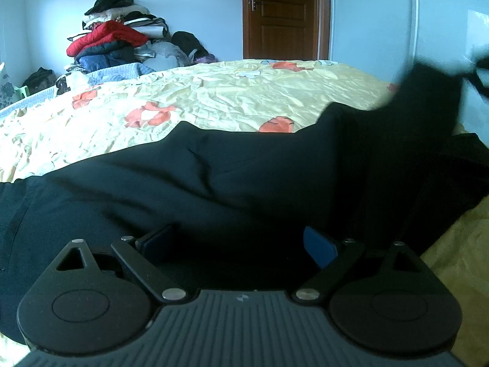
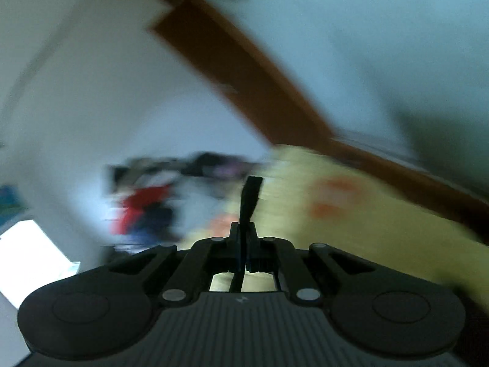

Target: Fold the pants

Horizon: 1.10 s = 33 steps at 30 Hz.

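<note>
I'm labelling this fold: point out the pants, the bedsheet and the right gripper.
pants (image 1: 244,177): left wrist view, flat dark middle.
bedsheet (image 1: 214,94): left wrist view, bare yellow patch.
right gripper (image 2: 244,238): right wrist view, fingertips shut on a black fabric strip.

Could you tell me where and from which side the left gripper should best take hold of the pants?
Probably the near edge of the pants, straight ahead of the left gripper. Its fingers stand apart over flat cloth there, so a low, forward approach from this side could pinch a fold. The far end is already lifted, pinched in the shut right gripper.
</note>
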Tool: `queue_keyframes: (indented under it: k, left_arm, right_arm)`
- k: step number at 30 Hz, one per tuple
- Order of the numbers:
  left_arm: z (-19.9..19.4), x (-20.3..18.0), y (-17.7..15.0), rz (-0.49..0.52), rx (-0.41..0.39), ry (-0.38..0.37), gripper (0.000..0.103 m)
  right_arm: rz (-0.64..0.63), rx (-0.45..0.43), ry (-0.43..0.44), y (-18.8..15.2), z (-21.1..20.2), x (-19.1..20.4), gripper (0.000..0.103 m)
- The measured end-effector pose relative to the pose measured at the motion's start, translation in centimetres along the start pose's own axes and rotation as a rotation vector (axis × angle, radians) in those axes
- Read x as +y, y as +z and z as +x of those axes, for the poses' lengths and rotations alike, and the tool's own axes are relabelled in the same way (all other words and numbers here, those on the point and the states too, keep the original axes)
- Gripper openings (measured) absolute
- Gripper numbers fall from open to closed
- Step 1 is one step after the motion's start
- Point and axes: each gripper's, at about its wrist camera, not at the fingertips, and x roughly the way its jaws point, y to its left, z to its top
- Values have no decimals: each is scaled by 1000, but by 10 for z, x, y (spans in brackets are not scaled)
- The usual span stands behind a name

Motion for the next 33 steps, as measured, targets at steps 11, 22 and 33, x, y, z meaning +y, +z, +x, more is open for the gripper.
queue_keyframes:
  k: [11, 22, 33]
  left_arm:
    - [1, -1, 1, 1, 2, 1, 94]
    - [2, -1, 0, 3, 6, -1, 95]
    - [-13, 9, 69, -35, 22, -41, 95]
  right_arm:
    - [49, -40, -90, -25, -86, -41, 3]
    - [36, 75, -320, -60, -98, -90, 4]
    - [-569, 236, -152, -84, -49, 45, 27]
